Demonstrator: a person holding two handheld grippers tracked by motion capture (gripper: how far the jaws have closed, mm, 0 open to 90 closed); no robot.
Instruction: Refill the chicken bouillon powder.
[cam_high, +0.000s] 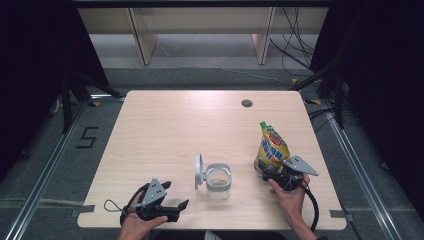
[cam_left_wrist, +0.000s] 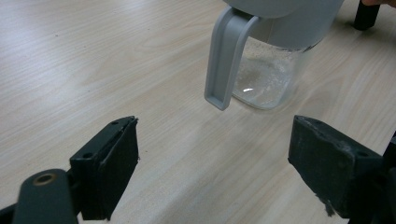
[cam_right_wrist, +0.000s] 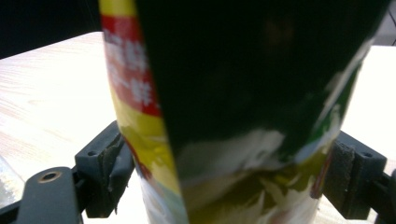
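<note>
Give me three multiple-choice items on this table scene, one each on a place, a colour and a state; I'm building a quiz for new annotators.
1. Where does the clear jar stand?
A. Between the two grippers, near the table's front edge
B. At the far edge beside the round hole
C. On the floor

2. What is the main colour of the pouch?
A. Blue
B. Yellow
C. Pink

3. How are the left gripper jaws?
A. Shut on the jar's lid
B. Shut on the pouch
C. Open, with nothing between them

Answers:
1 A: the high view shows the jar between the left gripper and the right gripper.
2 B: the pouch is yellow with a red label and a green cap.
3 C: the left gripper view shows bare table between its spread jaws, with the jar's hinged lid ahead of them.
</note>
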